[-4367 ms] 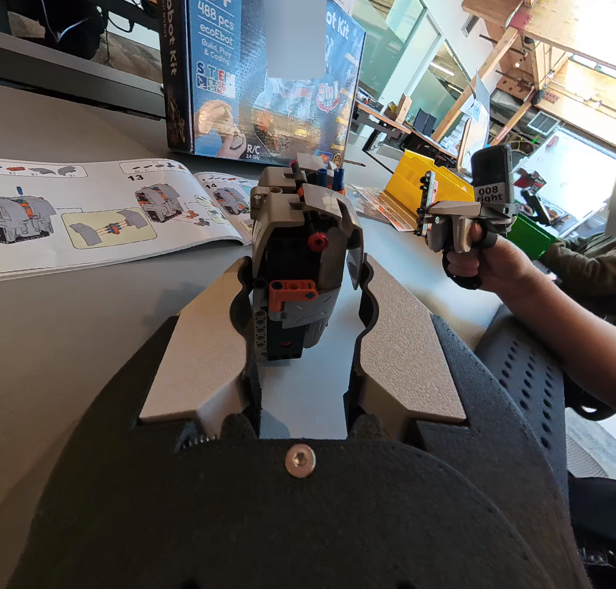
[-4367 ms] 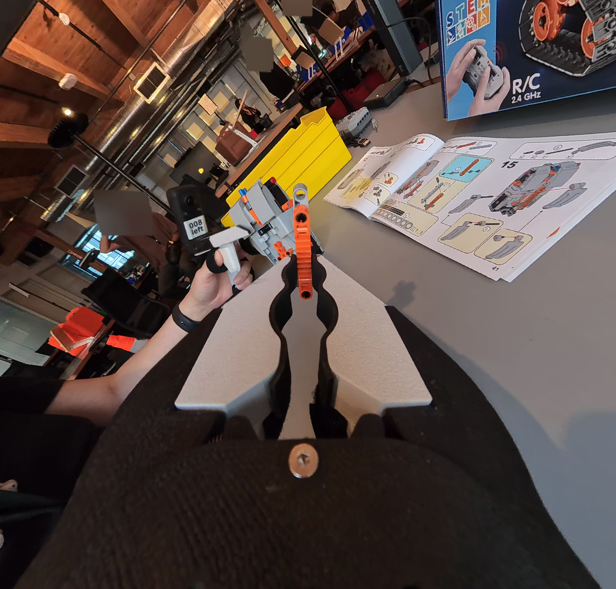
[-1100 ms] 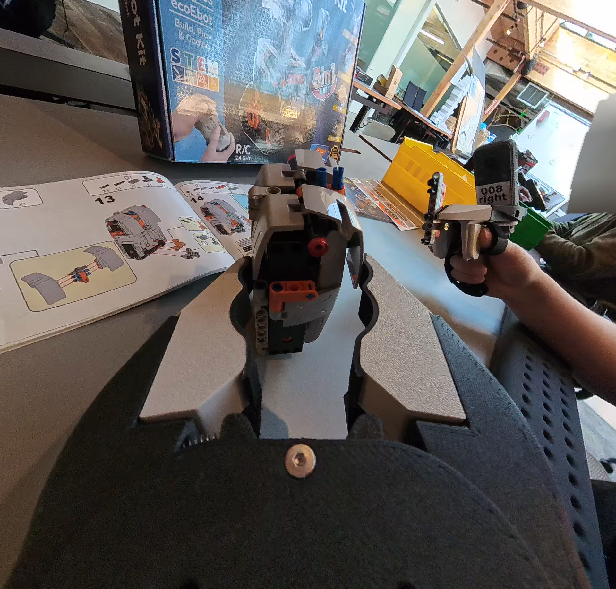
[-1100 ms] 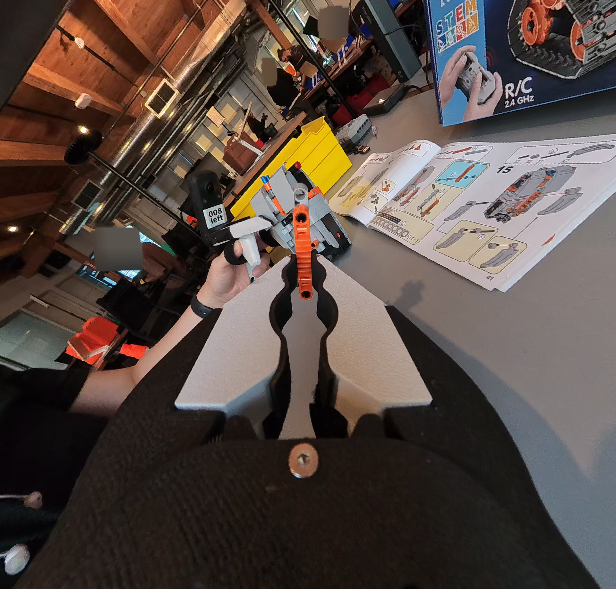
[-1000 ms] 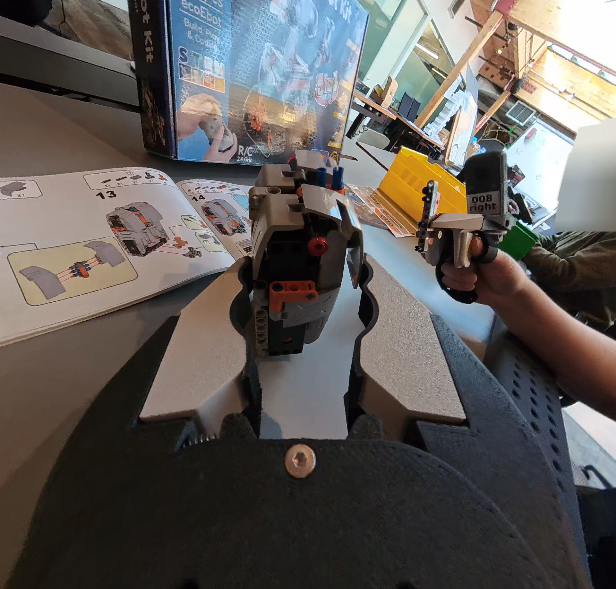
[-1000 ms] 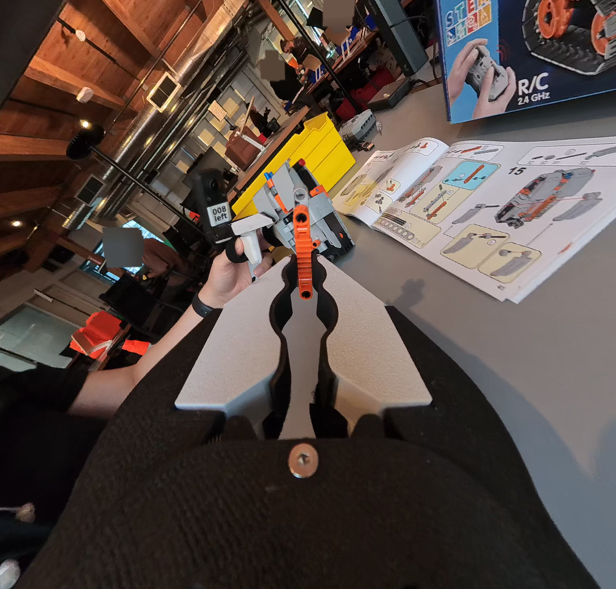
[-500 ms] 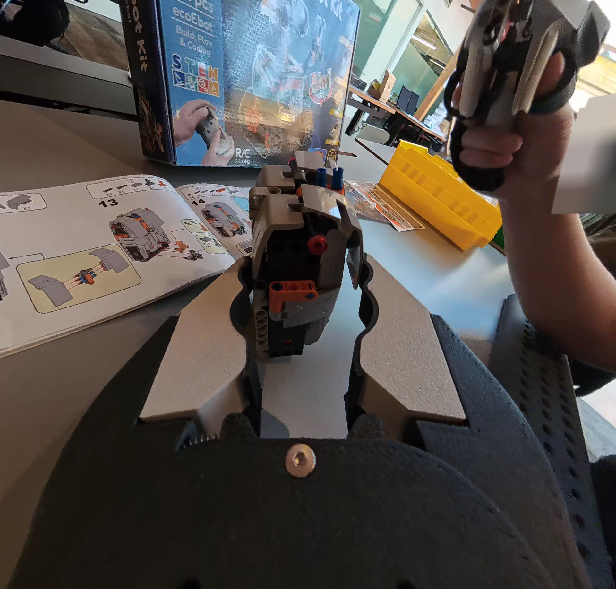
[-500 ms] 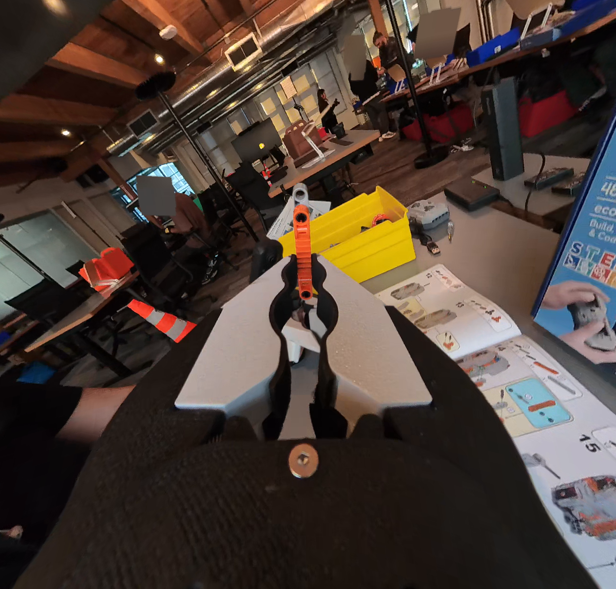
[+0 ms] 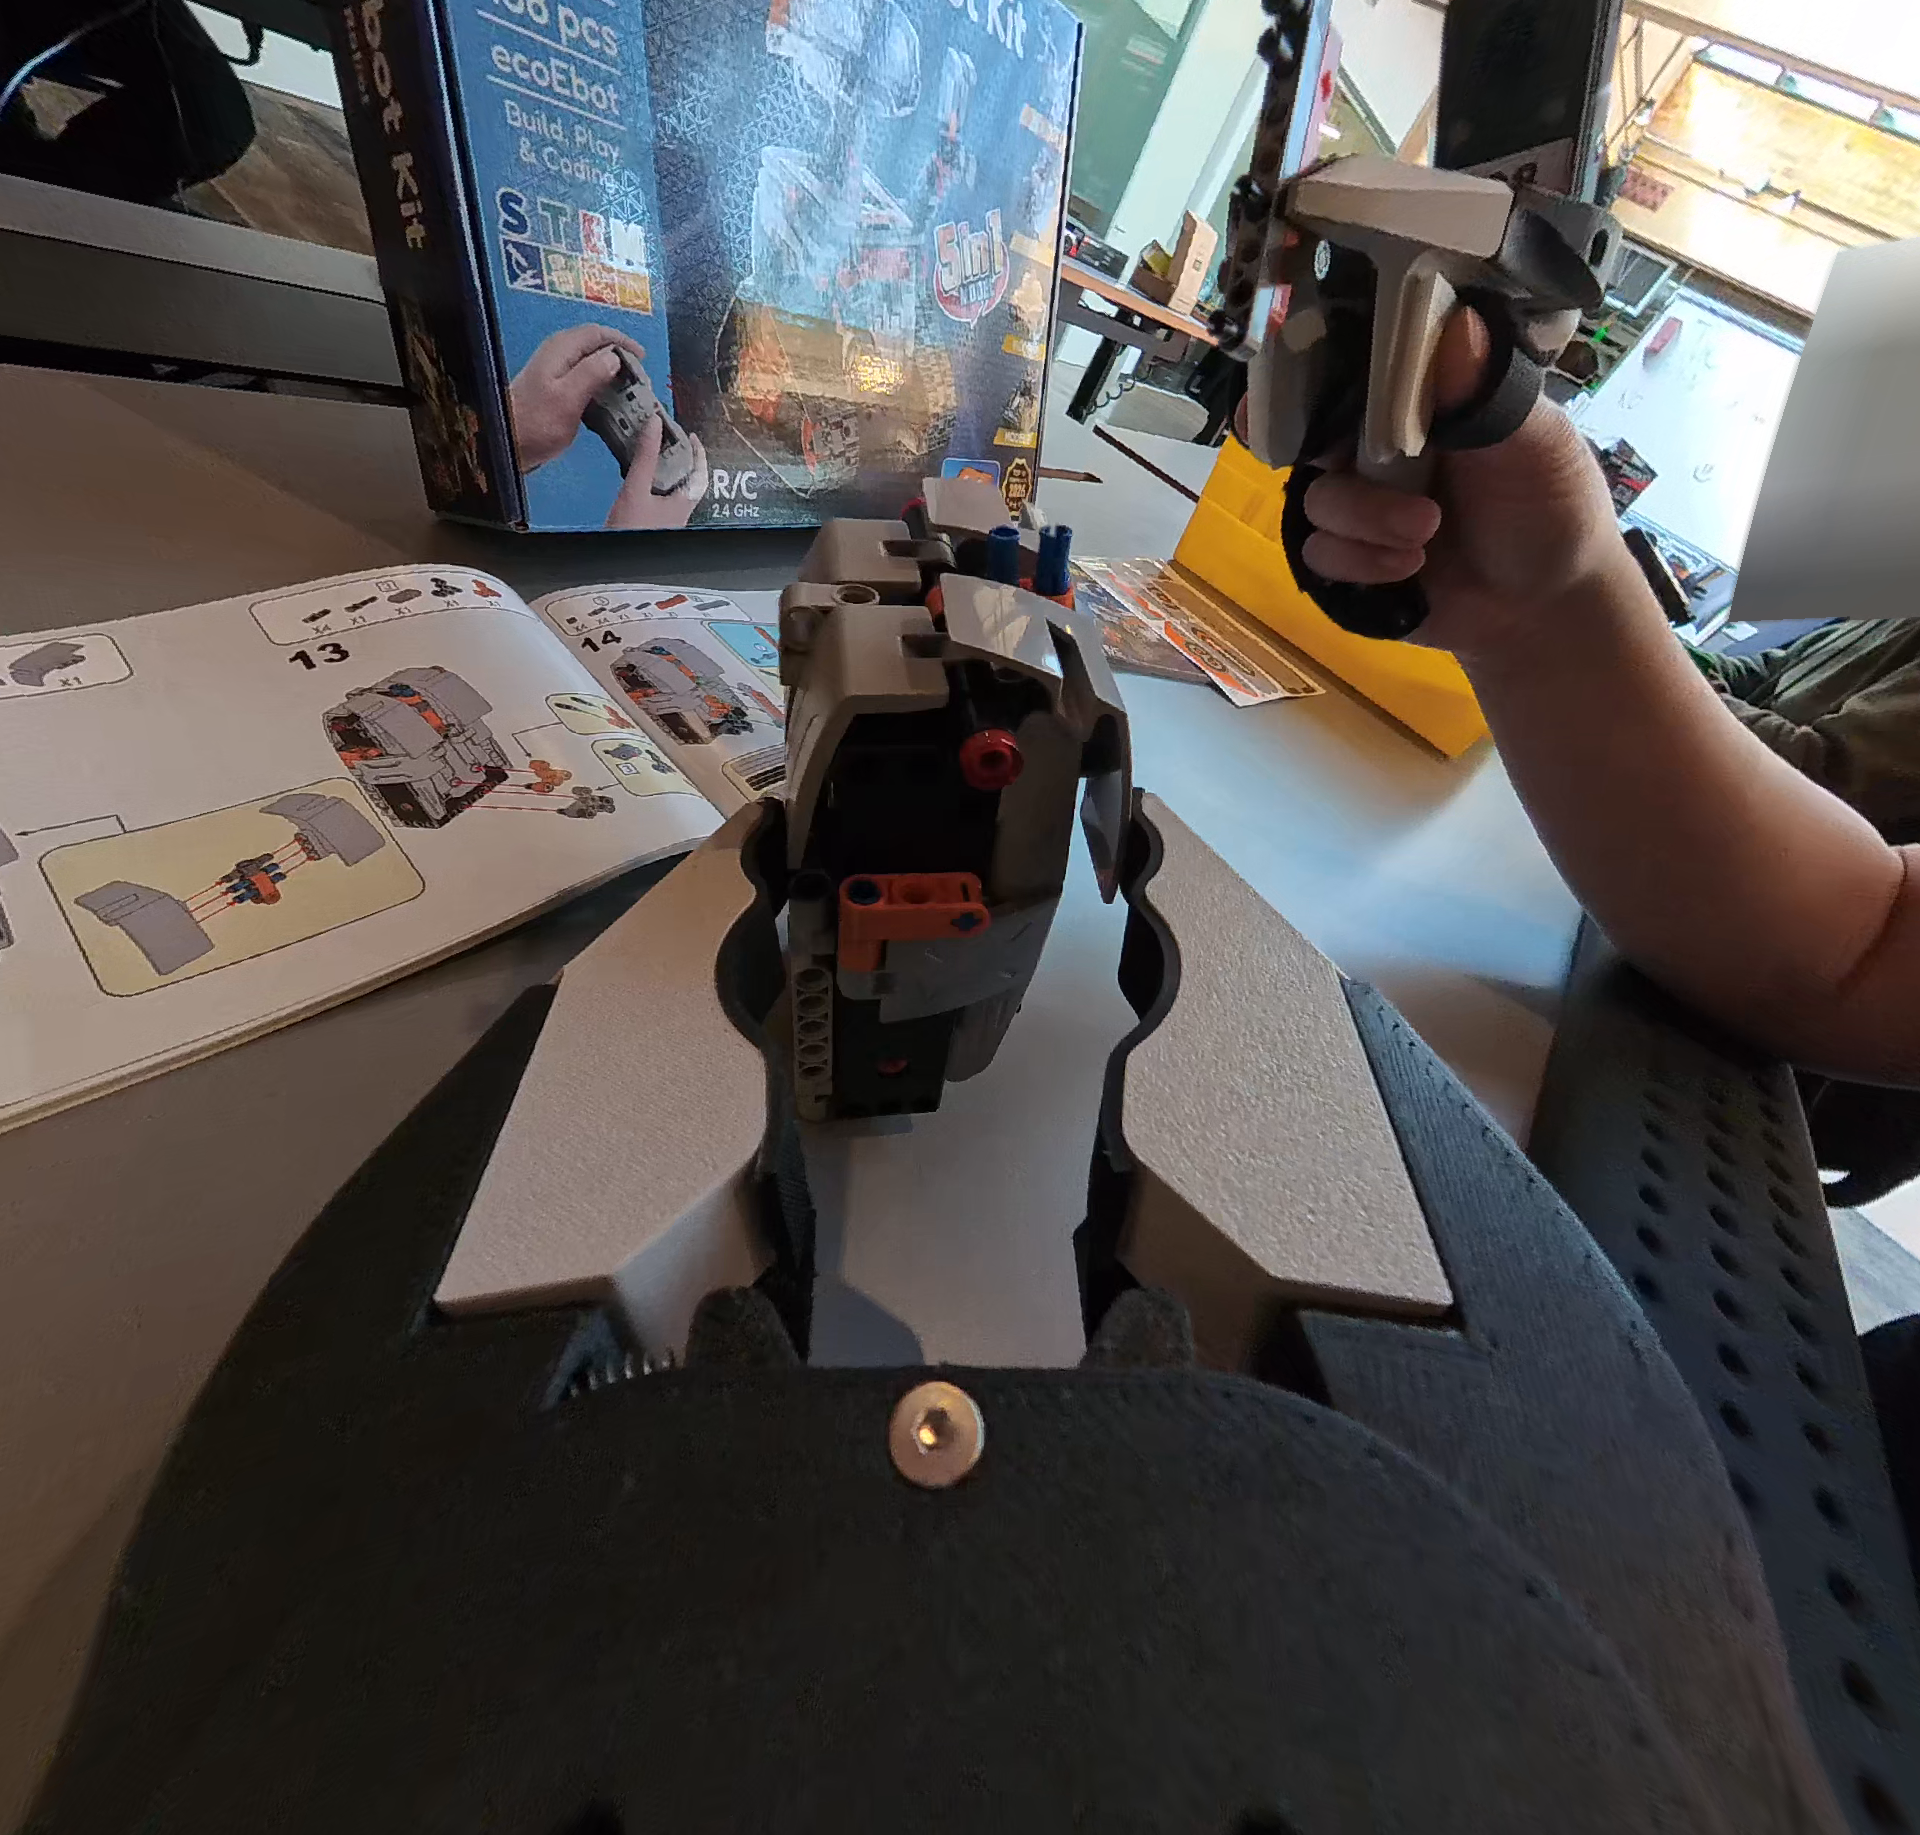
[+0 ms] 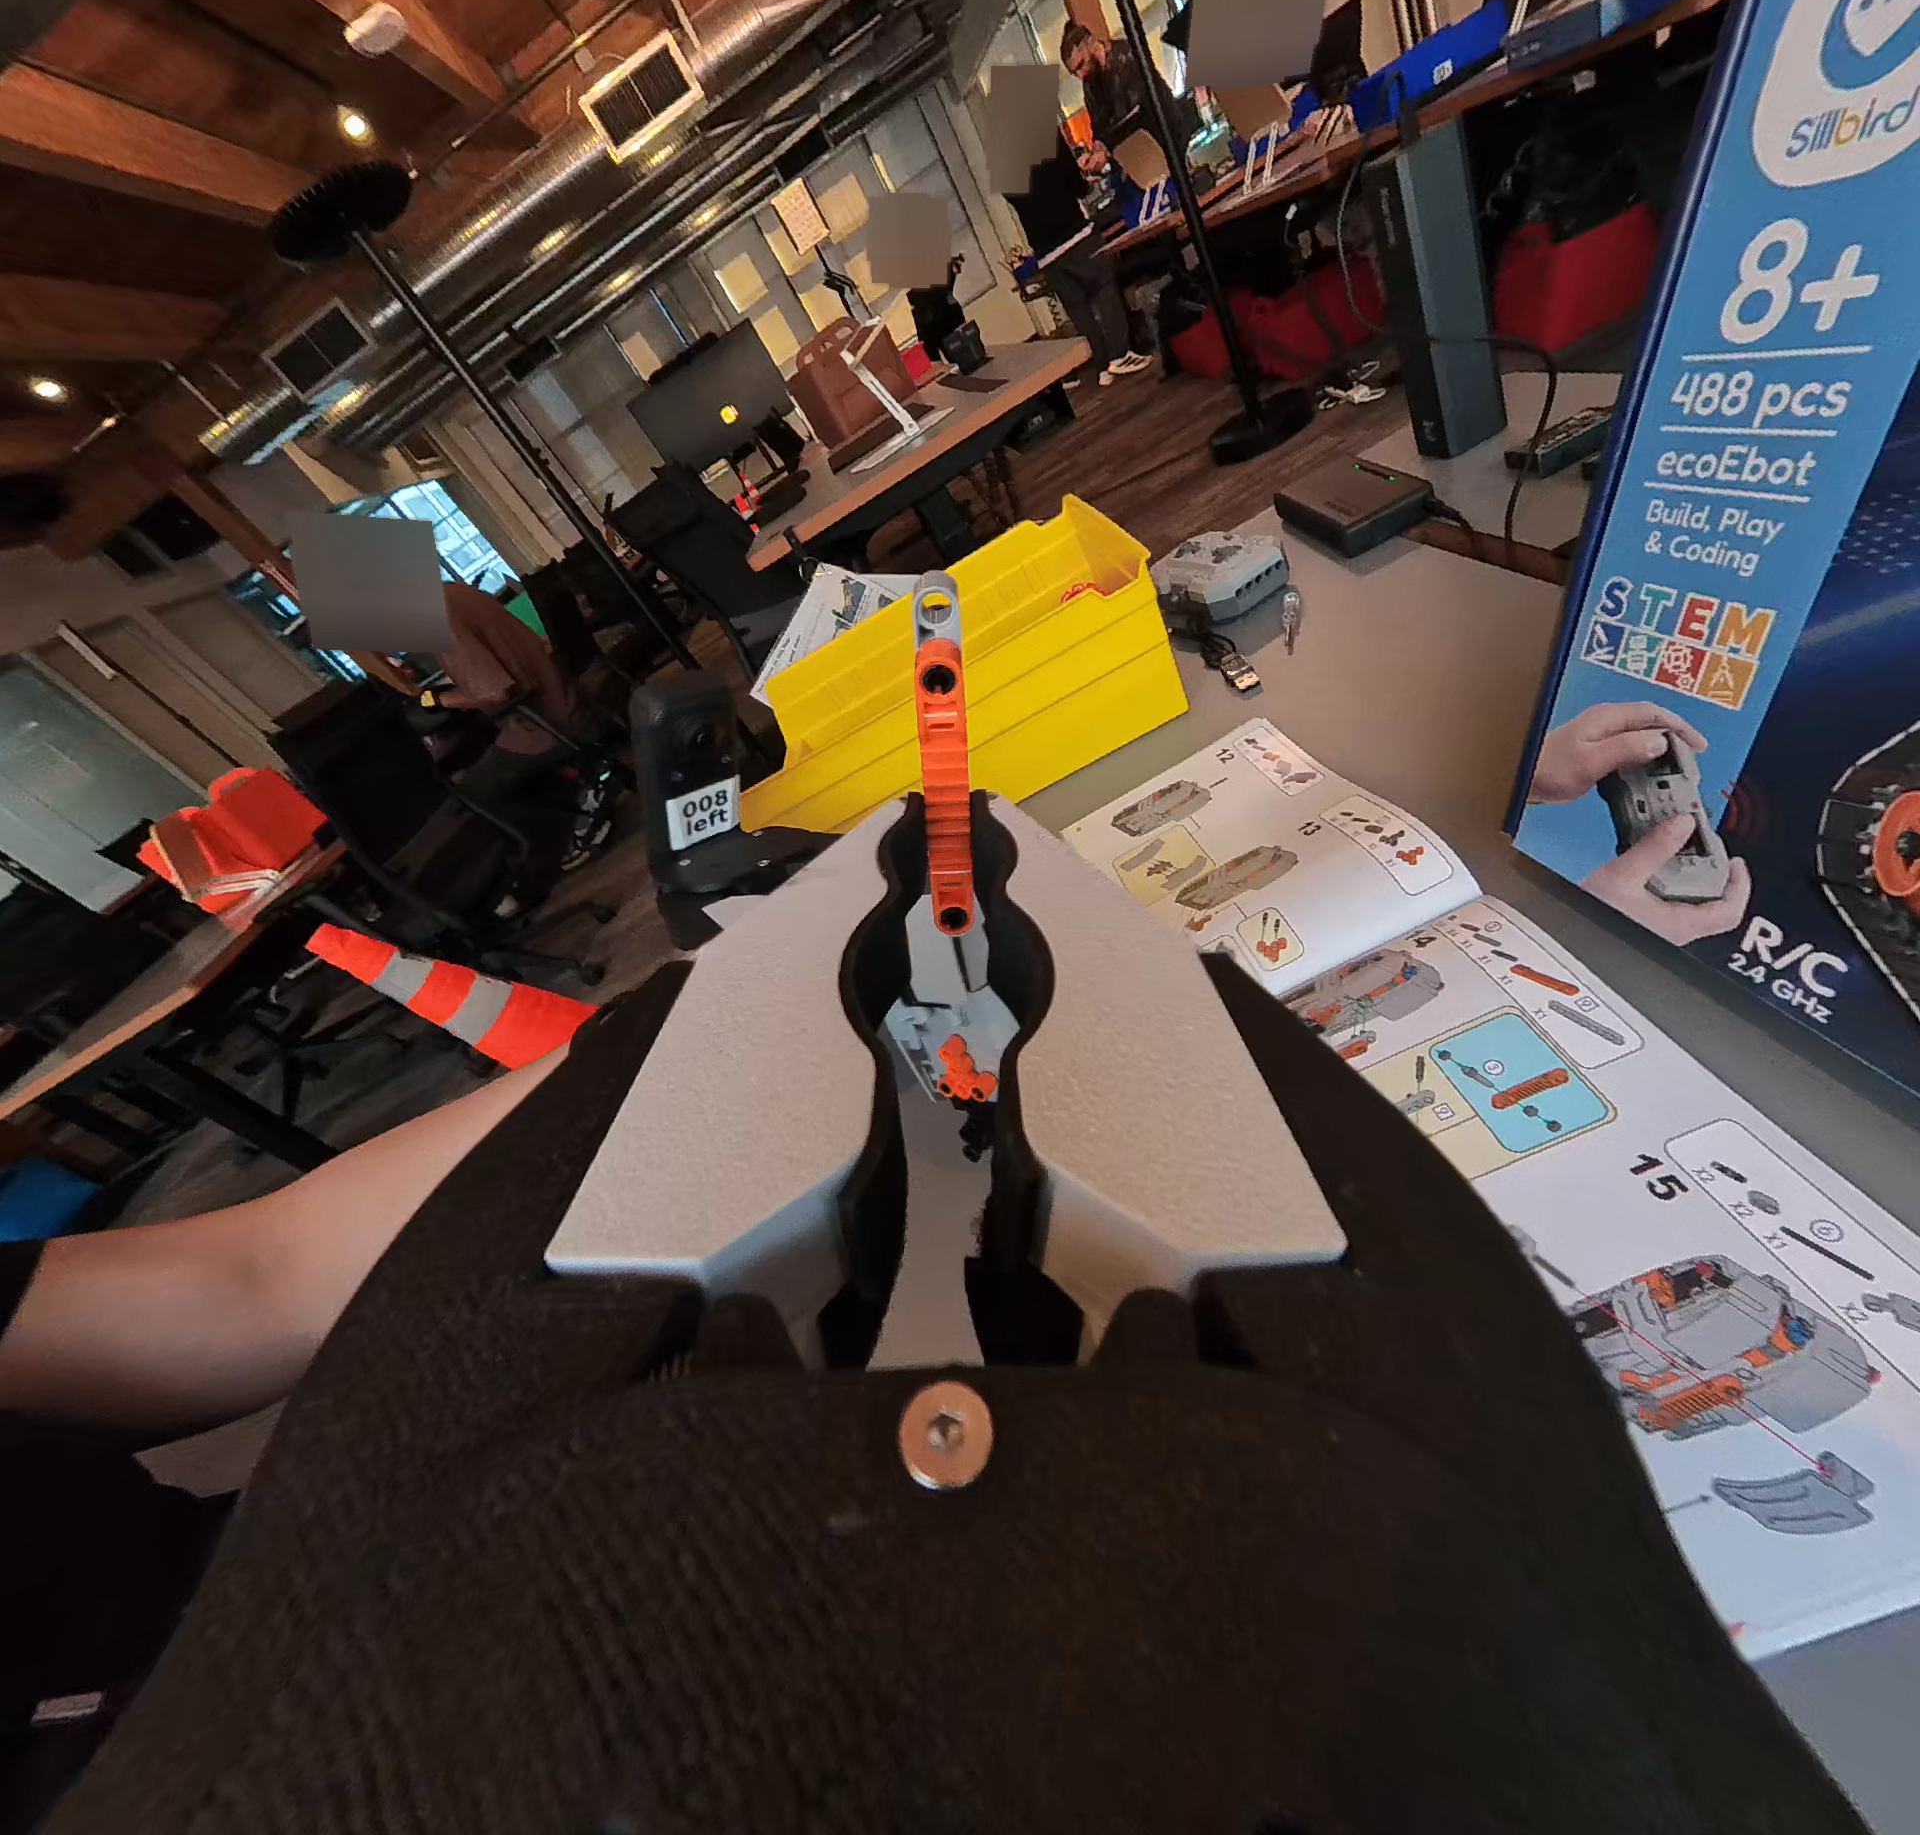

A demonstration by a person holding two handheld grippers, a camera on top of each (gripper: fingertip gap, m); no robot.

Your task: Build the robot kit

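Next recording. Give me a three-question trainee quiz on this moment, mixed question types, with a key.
1. True or false: the left gripper is shut on the grey model.
2. Multiple choice: what does the right gripper hold? A) a blue pin B) an orange beam C) a cable
3. Short answer: what lies open on the table between the model and the blue box?

Key
1. True: both fingers press the model's sides.
2. B: the beam stands upright between the closed fingers, a grey piece at its top.
3. The instruction booklet; the yellow bin sits farther off.
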